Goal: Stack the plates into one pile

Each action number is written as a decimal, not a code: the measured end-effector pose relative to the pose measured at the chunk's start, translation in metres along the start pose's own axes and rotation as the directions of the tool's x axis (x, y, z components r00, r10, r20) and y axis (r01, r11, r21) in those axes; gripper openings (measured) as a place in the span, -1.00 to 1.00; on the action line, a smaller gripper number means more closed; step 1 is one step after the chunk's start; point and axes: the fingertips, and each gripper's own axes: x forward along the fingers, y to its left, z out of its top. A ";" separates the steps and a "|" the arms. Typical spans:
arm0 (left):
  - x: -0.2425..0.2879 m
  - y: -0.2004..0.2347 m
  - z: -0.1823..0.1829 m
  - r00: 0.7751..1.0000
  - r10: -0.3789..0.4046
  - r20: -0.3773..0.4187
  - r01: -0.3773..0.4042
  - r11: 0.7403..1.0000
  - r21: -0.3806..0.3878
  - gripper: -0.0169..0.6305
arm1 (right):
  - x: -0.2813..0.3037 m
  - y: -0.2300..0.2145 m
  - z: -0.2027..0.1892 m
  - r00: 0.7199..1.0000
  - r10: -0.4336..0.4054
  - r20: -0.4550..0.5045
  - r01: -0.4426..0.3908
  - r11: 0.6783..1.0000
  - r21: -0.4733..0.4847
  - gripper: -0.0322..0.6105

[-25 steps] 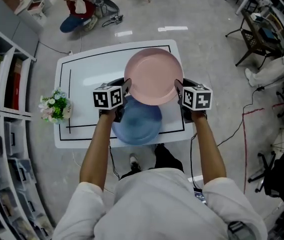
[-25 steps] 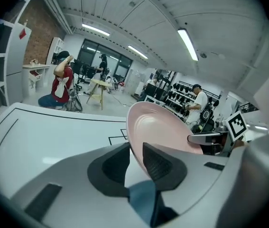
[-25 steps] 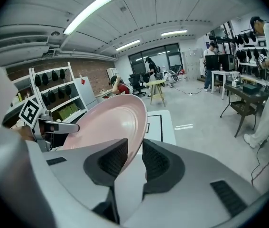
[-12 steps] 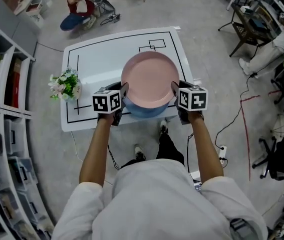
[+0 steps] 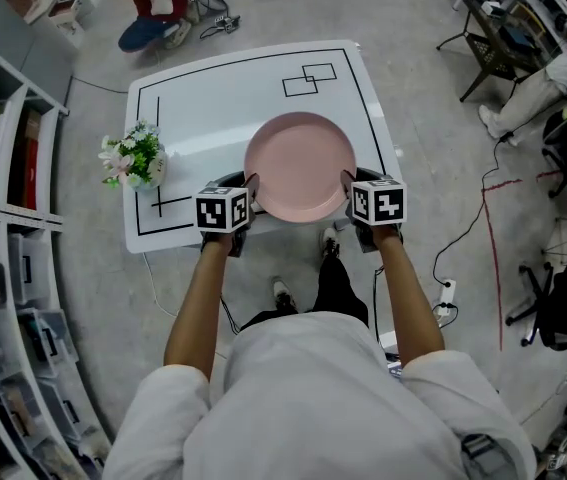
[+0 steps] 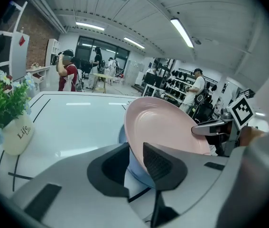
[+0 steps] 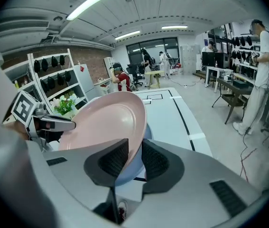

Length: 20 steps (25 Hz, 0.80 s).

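- Since a second ago the pink plate (image 5: 300, 166) has come from the middle of the table (image 5: 213, 98) toward its near edge. In the head view it now covers the blue plate, which lay open to see before.
- The pink plate is now over the near edge of the table, a little to the right of the middle of that edge.
- The left gripper (image 5: 250, 193) is clamped on the left rim of the pink plate. In the left gripper view the rim passes between both jaws and the pads press on it.
- The right gripper (image 5: 347, 190) is clamped on the right rim in the same way, with the rim pinched between its two pads in the right gripper view.
- The blue plate (image 6: 135, 174) shows only in the gripper views, right under the pink plate, with its pale rim visible below the jaws. We cannot tell if the two plates already touch.
- A pot of flowers (image 5: 135, 158) stands at the left edge of the table, well apart from the plates.
- Black lines are drawn along the borders of the white table top.
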 end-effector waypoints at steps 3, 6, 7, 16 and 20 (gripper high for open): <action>0.007 0.001 -0.011 1.000 0.003 -0.031 -0.003 1.000 0.012 -0.63 | 0.007 -0.004 -0.012 0.999 -0.018 -0.031 0.018 1.000 -0.009 -0.58; 0.015 0.004 -0.018 0.998 0.010 -0.056 -0.007 0.999 0.039 -0.62 | 0.013 -0.005 -0.018 0.998 -0.029 -0.047 0.029 0.999 -0.016 -0.58; 0.017 0.005 -0.020 0.998 0.011 -0.063 -0.008 0.999 0.049 -0.61 | 0.015 -0.005 -0.019 0.998 -0.036 -0.053 0.035 0.999 -0.022 -0.58; 0.028 0.010 -0.024 0.997 0.047 -0.064 -0.037 0.988 0.152 -0.46 | 0.027 -0.021 -0.030 0.988 -0.137 -0.076 0.129 0.987 -0.101 -0.50; 0.021 0.014 -0.023 0.998 0.049 -0.039 -0.042 0.986 0.159 -0.39 | 0.021 -0.023 -0.030 0.986 -0.153 -0.062 0.147 0.985 -0.092 -0.47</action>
